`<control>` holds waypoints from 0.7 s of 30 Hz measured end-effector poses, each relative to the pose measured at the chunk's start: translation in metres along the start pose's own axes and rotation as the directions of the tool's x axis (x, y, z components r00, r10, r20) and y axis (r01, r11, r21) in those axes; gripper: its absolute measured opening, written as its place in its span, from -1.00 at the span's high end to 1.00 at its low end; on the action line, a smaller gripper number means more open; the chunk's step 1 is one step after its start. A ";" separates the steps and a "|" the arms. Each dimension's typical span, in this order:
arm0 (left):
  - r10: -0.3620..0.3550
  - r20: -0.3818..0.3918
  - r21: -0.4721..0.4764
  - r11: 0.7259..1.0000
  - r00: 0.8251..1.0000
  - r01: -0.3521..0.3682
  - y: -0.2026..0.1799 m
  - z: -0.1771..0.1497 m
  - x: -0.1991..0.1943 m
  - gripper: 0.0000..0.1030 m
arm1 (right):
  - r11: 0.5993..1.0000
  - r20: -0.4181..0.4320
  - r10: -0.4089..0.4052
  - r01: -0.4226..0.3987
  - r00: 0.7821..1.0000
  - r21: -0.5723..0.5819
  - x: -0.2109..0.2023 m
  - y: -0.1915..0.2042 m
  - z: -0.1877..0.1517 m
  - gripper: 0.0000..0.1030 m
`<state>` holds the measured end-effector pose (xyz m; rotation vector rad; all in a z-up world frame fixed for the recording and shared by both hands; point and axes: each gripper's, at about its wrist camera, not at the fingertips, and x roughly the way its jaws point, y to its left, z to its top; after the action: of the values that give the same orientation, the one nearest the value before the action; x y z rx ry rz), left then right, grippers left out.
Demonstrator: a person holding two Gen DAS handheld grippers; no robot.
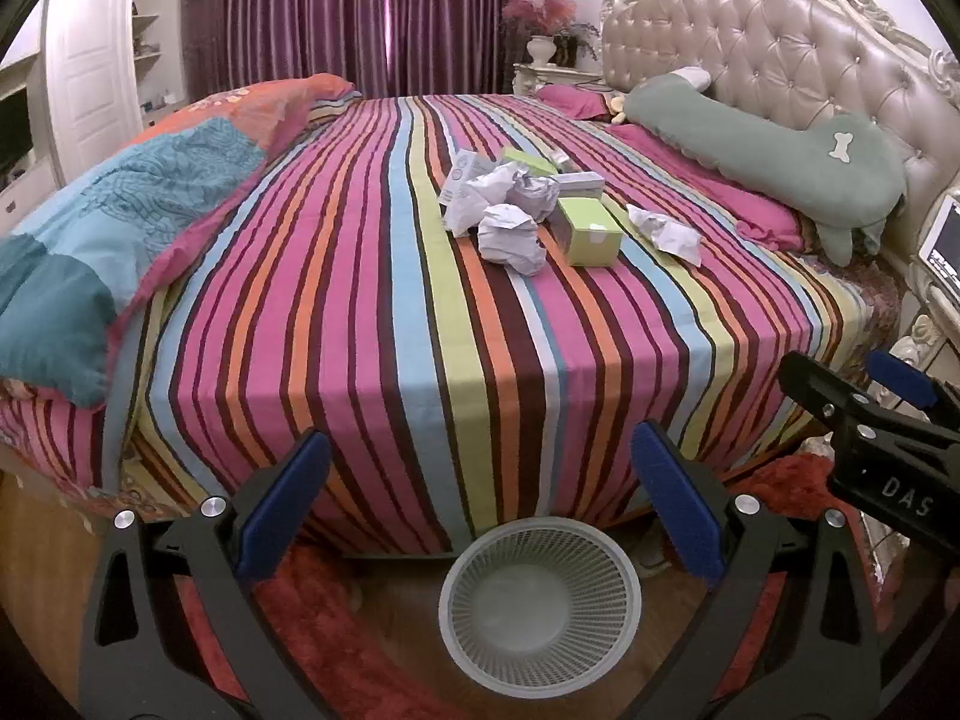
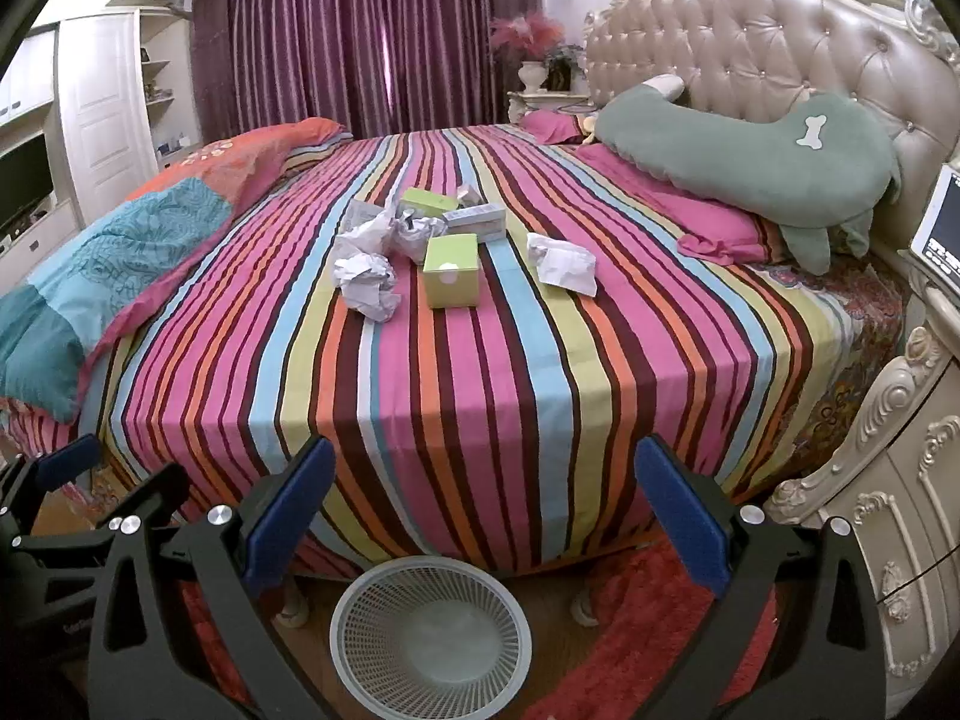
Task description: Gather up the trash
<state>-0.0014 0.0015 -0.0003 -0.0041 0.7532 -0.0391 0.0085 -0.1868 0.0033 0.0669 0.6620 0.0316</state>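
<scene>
Both hand-held grippers hang low at the foot-side edge of the bed (image 1: 420, 312), above the floor. The left hand-held gripper (image 1: 480, 498) has its blue-padded fingers (image 1: 282, 510) spread wide with nothing between them; the right hand-held gripper (image 2: 480, 498) is spread just as wide and also holds nothing. In the left wrist view the right one shows as a black arm at the right edge, beside the left.

A white mesh wastebasket (image 1: 538, 603) stands upright on the wooden floor just beside the bed's edge, directly below and between the fingers in both views; it sits partly next to a red rug (image 2: 630, 630).

The trash lies in a loose cluster near the middle of the striped bedspread, well apart from both grippers. It includes several crumpled white paper balls (image 1: 510, 234), touching one another, a light green box (image 2: 451, 270) just beside them, a second green box (image 1: 528, 162) behind, a pale flat carton (image 2: 477, 219), and 1 flattened crumpled paper (image 2: 564, 264) a little apart toward the headboard (image 2: 750, 30) side.

A green bone-patch pillow (image 1: 774, 162) leans at the headboard, and a folded blue and orange duvet (image 1: 120, 228) lies along the opposite side.
</scene>
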 end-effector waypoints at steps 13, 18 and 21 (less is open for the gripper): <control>-0.006 0.000 -0.004 1.000 1.000 0.006 -0.001 -0.001 0.000 -0.88 | 1.000 -0.001 -0.002 0.002 1.000 0.000 0.000 0.000 0.000 -0.86; -0.008 -0.001 -0.003 1.000 1.000 0.008 -0.001 -0.001 0.000 -0.88 | 1.000 0.001 -0.002 0.002 1.000 -0.001 -0.001 0.000 0.000 -0.86; -0.006 -0.001 -0.002 1.000 1.000 0.006 -0.001 -0.001 0.000 -0.88 | 1.000 -0.001 -0.003 0.003 1.000 -0.001 0.000 0.000 0.000 -0.86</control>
<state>-0.0021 0.0004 -0.0004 -0.0081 0.7541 -0.0440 0.0083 -0.1870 0.0037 0.0646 0.6631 0.0290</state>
